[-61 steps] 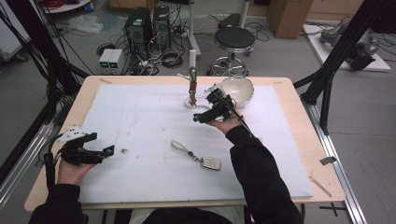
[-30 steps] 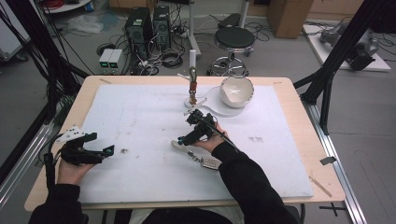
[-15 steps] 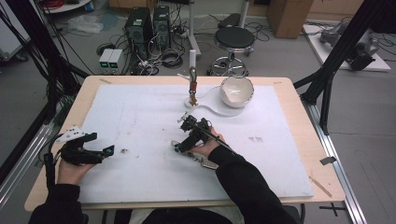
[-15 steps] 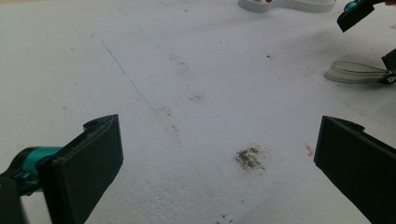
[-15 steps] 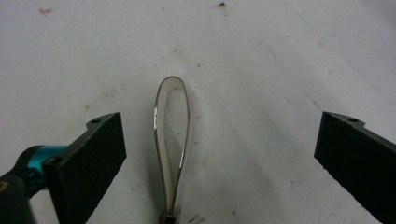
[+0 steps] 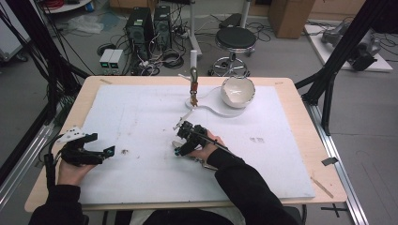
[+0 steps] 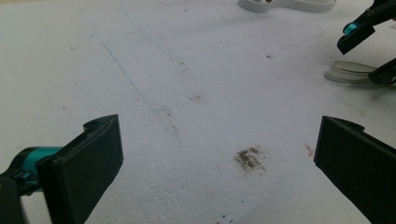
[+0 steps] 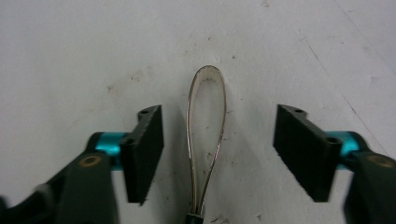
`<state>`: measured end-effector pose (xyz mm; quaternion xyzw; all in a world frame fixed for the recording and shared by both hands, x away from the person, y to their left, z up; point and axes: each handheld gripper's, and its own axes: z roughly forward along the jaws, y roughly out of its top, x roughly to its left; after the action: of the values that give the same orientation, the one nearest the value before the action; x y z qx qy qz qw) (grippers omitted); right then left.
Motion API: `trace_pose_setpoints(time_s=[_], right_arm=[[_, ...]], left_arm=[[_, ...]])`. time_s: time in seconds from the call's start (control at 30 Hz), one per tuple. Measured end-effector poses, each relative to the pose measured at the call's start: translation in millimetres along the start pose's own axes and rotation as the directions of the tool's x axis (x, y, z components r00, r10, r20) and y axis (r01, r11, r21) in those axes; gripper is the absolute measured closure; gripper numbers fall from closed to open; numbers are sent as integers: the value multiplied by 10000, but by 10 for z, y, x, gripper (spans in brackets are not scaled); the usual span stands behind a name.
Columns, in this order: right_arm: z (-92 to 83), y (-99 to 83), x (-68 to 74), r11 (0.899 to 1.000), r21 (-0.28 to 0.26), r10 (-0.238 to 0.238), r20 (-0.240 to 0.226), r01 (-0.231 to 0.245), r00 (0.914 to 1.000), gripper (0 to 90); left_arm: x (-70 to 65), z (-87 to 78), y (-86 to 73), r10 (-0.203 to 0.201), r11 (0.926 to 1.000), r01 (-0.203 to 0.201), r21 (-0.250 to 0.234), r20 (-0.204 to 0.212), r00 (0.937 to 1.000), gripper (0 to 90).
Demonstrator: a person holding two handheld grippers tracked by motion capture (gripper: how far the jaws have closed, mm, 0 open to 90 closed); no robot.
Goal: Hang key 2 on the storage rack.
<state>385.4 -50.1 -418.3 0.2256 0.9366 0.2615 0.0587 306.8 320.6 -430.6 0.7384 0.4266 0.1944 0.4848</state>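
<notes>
Fingers (image 8: 147, 149) of your right gripper (image 8: 219, 154) stand on both sides of the wire loop (image 8: 207, 135), with a gap at each side, and they do not touch it. The jaws have just been closing, and the loop lies between them, flat on the white foam sheet (image 8: 70, 46), in the lower middle of the right gripper view. In the high view, your right gripper (image 6: 180, 143) is low over the sheet, a little below the centre of the frame.

I judge that the step in hand is grasping this loop. The next move asks you to close further until both pads press the thin wire evenly; keep the loop centred, because it can slip sideways.

Your left gripper (image 7: 219, 172) rests wide open, holding nothing, at the lower left of the high view (image 6: 94, 152). The white bowl (image 6: 238, 91) stands in the upper middle.
</notes>
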Motion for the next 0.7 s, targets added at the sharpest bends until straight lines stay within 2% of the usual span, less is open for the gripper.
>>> trace_pose_setpoints(time_s=[0.03,0.07,0.1,0.17,0.2,0.27,0.3,0.33,0.37,0.4,0.43,0.5,0.6,0.7], right_arm=[[4,1,10,10000,12,-30,-13,30,10000,390],[4,1,10,10000,12,-30,-13,30,10000,390],[10,1,21,9999,97,-90,-53,91,9999,471],[16,1,34,9996,140,-247,-40,247,9997,526],[16,1,34,9996,140,-247,-40,247,9997,526],[18,5,46,9990,171,-406,-217,409,9989,634],[16,6,56,9987,201,-456,-174,459,9988,685],[16,6,56,9987,201,-456,-174,459,9988,685],[17,8,71,9982,230,-542,-120,545,9985,738],[17,8,71,9982,230,-542,-120,545,9985,738],[26,7,83,9977,329,-585,-17,586,9983,810],[24,3,94,9974,373,-608,-50,610,9981,852],[14,2,120,9960,449,-775,59,771,9970,864],[-11,-4,114,9959,412,-802,-115,806,9967,868]], left_arm=[[-1,2,-1,-4,10000,4,6,-1,10000,18],[-1,2,-1,-4,10000,4,6,-1,10000,18],[-2,0,0,7,10000,-7,12,5,10000,18],[-2,1,0,-4,10000,4,9,-3,10000,18],[-2,1,0,-4,10000,4,9,-3,10000,18],[-1,2,-1,-3,10000,3,2,6,10000,18],[-1,3,-1,-4,10000,4,1,5,10000,18],[-1,3,-1,-4,10000,4,1,5,10000,17],[-2,4,-1,-6,10000,6,6,-1,10000,18],[-2,4,-1,-6,10000,6,6,-1,10000,17],[-2,4,-1,0,10000,0,14,5,10000,18],[-4,3,0,1,10000,-1,8,10,10000,18],[-3,4,-1,0,10000,0,9,1,10000,18],[-4,4,-1,9,10000,-9,17,3,10000,18]])
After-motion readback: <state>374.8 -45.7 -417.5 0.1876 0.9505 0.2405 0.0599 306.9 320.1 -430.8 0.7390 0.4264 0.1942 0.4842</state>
